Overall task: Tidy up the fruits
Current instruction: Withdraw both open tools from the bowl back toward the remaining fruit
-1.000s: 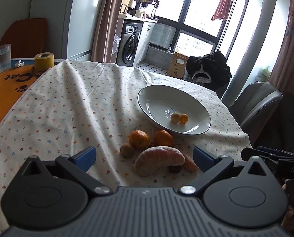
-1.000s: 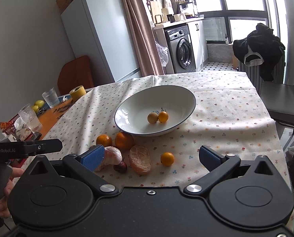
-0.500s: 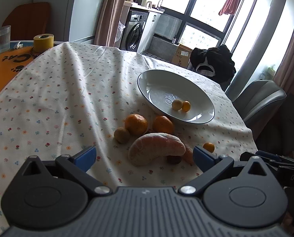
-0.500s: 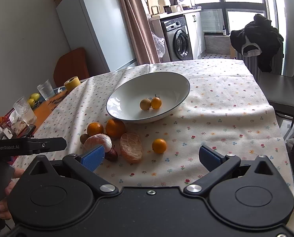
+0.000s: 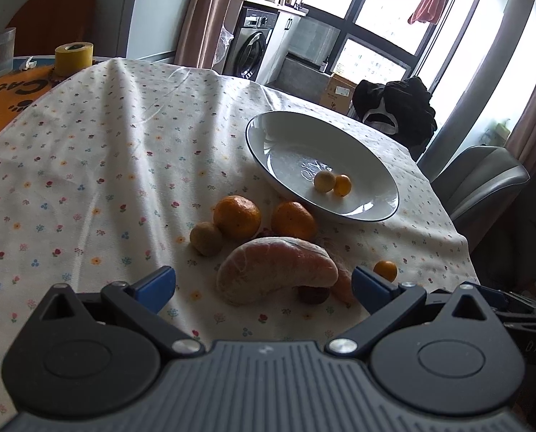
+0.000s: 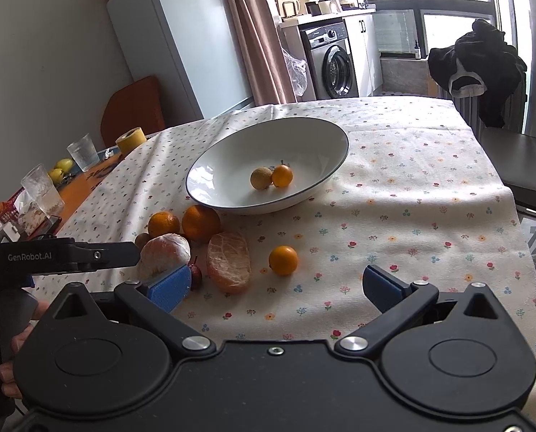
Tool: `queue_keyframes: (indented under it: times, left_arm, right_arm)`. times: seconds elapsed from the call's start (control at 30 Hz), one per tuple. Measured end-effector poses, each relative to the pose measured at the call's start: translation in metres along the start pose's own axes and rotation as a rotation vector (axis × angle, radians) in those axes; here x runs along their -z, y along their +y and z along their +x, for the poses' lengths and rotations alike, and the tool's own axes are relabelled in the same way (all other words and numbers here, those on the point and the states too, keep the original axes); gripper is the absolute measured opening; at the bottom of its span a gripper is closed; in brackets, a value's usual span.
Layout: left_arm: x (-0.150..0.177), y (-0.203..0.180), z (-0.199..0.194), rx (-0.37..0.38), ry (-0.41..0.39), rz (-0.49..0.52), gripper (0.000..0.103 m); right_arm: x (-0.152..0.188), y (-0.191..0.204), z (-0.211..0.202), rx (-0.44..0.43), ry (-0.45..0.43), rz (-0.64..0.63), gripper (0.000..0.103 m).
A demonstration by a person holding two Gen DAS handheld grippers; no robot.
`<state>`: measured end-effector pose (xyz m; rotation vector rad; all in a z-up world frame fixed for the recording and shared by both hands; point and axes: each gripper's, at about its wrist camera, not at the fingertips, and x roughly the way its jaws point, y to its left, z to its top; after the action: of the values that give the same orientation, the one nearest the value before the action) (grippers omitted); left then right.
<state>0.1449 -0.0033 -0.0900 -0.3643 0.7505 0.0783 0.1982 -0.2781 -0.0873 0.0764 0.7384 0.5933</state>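
Note:
A white bowl point(image 5: 376, 165) point(image 6: 318, 144) on the floral tablecloth holds a small brown fruit point(image 6: 261, 178) and a small orange fruit point(image 6: 282, 175). In front of it lie two mandarins point(image 5: 237, 217) point(image 5: 293, 220), a brown fruit point(image 5: 206, 238), two peeled pomelo pieces point(image 5: 278, 269) point(image 6: 228, 261), a dark red fruit point(image 6: 195, 275) and a small kumquat point(image 6: 283, 260). My left gripper point(image 5: 264, 284) is open, its fingers on either side of the large pomelo piece without touching it. My right gripper point(image 6: 277, 286) hangs open just before the kumquat, empty.
At the table's left end stand a yellow tape roll point(image 5: 73, 58), drinking glasses point(image 6: 84, 152) and snack packets point(image 6: 7, 212). A grey chair point(image 5: 484, 183) and dark clothes point(image 6: 480, 68) are beyond the right edge. A hand point(image 6: 9, 370) holds the left gripper's handle.
Both grippers have moved forward and lower toward the fruit pile; the fruits now appear larger and nearer the fingertips. Both stay open.

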Motion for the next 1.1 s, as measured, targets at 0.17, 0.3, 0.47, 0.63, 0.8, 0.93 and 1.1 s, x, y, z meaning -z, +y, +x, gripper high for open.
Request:
queue_keyframes:
  times: [0.17,0.3,0.47,0.63,0.8,0.93,1.1]
  left_arm:
    - [-0.002,-0.005,0.012,0.004,0.015,-0.008,0.103]
    - [-0.003,-0.008,0.018,0.000,0.019,-0.025,0.103]
    - [-0.004,-0.008,0.027,-0.012,0.030,-0.044,0.103]
    - [-0.003,-0.006,0.036,-0.022,0.044,-0.069,0.103]
    - [-0.001,-0.006,0.042,-0.036,0.054,-0.074,0.103]
    - [-0.001,-0.009,0.044,-0.048,0.048,-0.071,0.103]
    - [-0.002,-0.012,0.048,-0.056,0.052,-0.055,0.103]
  right_arm:
    - [-0.001,-0.004,0.010,-0.010,0.014,0.000,0.099]
    - [-0.002,-0.007,0.017,-0.017,0.024,0.003,0.099]
    - [-0.002,-0.009,0.022,-0.024,0.023,0.002,0.099]
    - [-0.003,-0.009,0.028,-0.029,0.030,-0.005,0.093]
    - [-0.004,-0.010,0.034,-0.036,0.030,-0.007,0.085]
    - [-0.006,-0.011,0.040,-0.033,0.033,-0.015,0.077]
    - [-0.007,-0.011,0.046,-0.044,0.037,-0.014,0.068]
